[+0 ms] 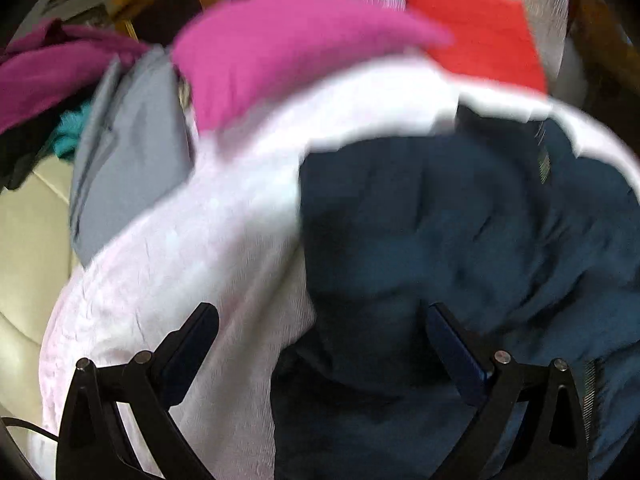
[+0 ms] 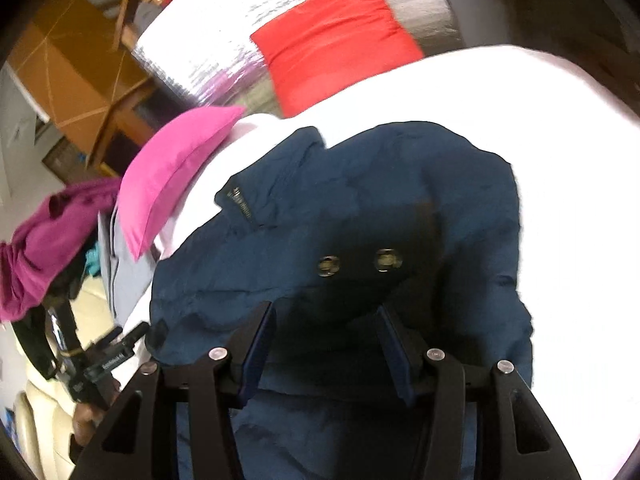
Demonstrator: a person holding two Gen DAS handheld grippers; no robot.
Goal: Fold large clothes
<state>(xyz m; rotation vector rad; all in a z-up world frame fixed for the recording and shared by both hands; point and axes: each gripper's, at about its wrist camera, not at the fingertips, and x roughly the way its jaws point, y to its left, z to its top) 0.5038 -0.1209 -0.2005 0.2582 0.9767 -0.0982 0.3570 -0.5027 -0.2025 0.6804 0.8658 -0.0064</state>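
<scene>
The left tongs [image 1: 320,320] stand wide open, released, above the crumpled navy-blue jacket with metal snaps [image 1: 460,220]. The right tongs [image 2: 326,316] are half open, gripping nothing, fabric just beneath. The jacket lies on a white sheet-covered bench [image 2: 520,92]. At ten o'clock lies a folded magenta cloth [image 2: 180,168], at twelve a red cloth [image 2: 332,40]. The jacket's small label is unreadable.
</scene>
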